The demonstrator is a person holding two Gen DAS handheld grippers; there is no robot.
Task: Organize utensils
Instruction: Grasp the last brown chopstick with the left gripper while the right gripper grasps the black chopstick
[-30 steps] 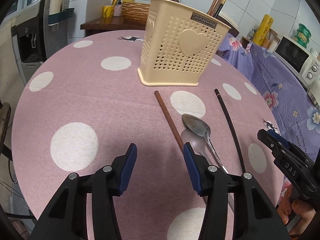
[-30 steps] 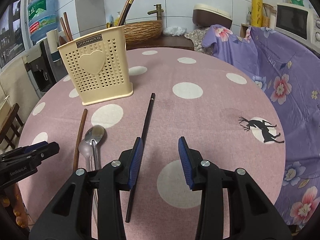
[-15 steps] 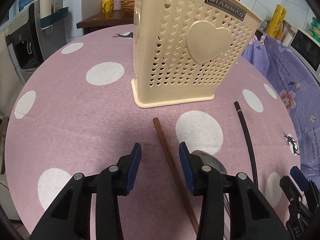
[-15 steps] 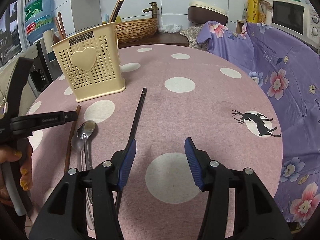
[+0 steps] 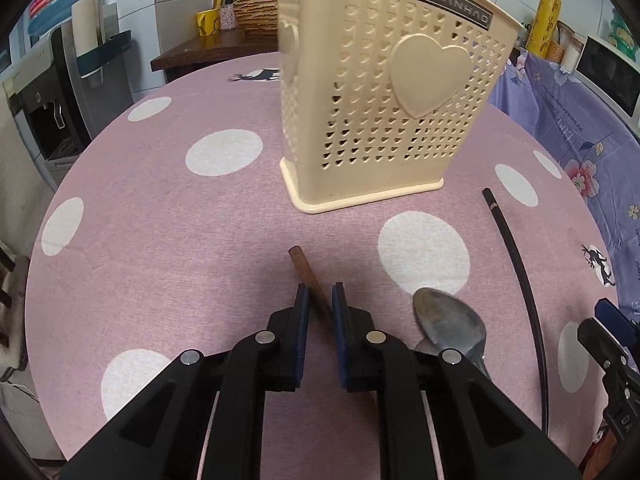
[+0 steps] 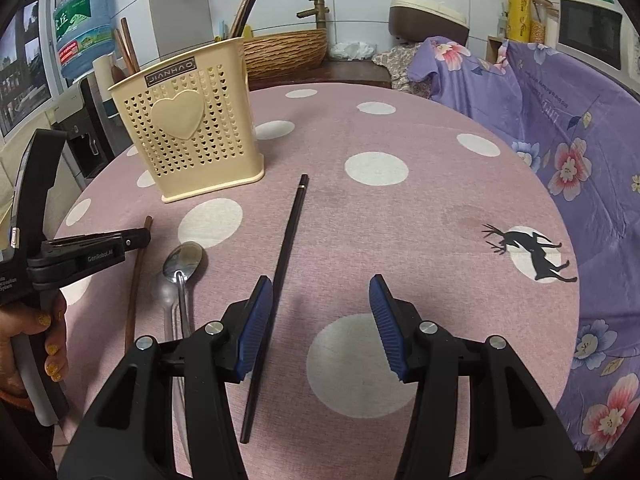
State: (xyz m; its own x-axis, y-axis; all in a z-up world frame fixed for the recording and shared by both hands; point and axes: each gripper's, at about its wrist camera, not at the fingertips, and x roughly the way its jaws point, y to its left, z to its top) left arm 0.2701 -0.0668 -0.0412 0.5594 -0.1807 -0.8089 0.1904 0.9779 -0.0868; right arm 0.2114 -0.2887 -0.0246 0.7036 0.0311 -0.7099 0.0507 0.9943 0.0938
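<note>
A brown chopstick [image 5: 306, 268] lies on the pink dotted table [image 5: 160, 260] in front of the cream utensil holder [image 5: 380, 120]. My left gripper [image 5: 319, 300] is closing on its far end, and the pads touch both sides of it. To the right rest a metal spoon [image 5: 448, 320] and a black chopstick [image 5: 516, 260]. My right gripper [image 6: 320, 300] hovers open above the table with nothing gripped. The black chopstick [image 6: 288, 240] runs on the cloth just inside its left finger. The holder [image 6: 192, 140] has several chopsticks standing in it.
A purple flowered cloth [image 6: 560, 140] covers furniture to the right of the table. Behind the table stand a wicker basket [image 6: 284, 50], a water dispenser [image 5: 52, 112] and a microwave [image 6: 592, 32]. A hand [image 6: 32, 344] holds the left gripper at the table's near left edge.
The left gripper moved forward toward the holder and over the brown chopstick, and its jaws narrowed onto it. The right gripper's jaws widened slightly and it stayed about in place.
</note>
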